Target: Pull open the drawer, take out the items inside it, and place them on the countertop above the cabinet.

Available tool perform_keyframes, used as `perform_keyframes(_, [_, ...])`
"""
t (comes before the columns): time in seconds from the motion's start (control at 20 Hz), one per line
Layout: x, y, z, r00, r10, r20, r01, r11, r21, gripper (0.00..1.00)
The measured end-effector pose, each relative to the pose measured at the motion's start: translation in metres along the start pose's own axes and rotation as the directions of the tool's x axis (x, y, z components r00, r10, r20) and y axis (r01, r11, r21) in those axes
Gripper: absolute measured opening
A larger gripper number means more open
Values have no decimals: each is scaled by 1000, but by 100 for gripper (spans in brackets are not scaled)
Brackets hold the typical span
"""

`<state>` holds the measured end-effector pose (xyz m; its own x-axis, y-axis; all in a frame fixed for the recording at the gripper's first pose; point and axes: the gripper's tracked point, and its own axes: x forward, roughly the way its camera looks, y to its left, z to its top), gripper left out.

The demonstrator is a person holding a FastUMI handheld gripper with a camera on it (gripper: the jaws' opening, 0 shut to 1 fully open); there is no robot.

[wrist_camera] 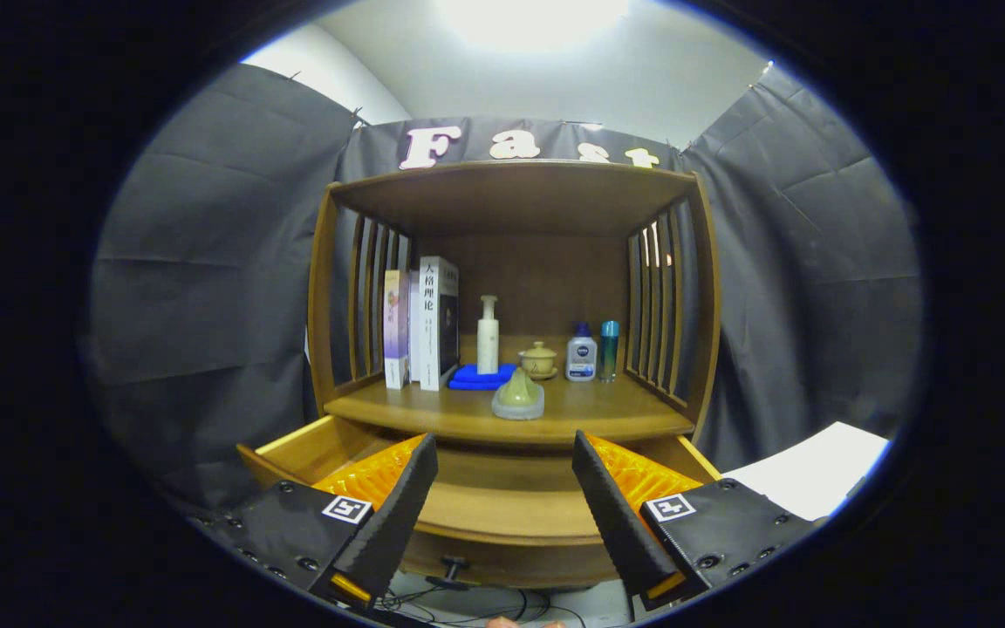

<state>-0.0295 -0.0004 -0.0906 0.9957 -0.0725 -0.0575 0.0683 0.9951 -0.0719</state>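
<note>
A wooden cabinet [516, 201] stands ahead with its drawer [502, 510] pulled open below the countertop [594, 410]. What shows of the drawer's inside between the fingers is bare wood. My gripper [504, 475] hangs open over the drawer, nothing between its fingers. On the countertop's front sits a pale green bottle-shaped item on a clear base [518, 397]. Behind it lie a blue cloth [481, 377], a white pump bottle [488, 336], a small lidded cup [538, 359], a white bottle with a blue cap [581, 353] and a teal bottle [609, 349].
Several books [422, 323] stand at the countertop's left against slatted side walls. A roof shelf closes the compartment from above. A white sheet [816, 471] lies to the right of the cabinet. Cables [468, 597] run on the floor under the drawer's knob [454, 569].
</note>
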Motion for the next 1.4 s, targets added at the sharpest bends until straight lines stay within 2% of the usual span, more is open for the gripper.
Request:
perform_keyframes(0.3, [-20,-2,-34,999,-50,-20,51,998,41,98])
perform_keyframes(0.55, [-18,4,-60,997,-67,-42,64,996,-61,98])
perform_keyframes(0.8, [-22,17,-89,992,-59,-110,47,993,-107,99])
perform_keyframes(1.4, [-2,21,-126,978,-64,-199,57,998,-41,98])
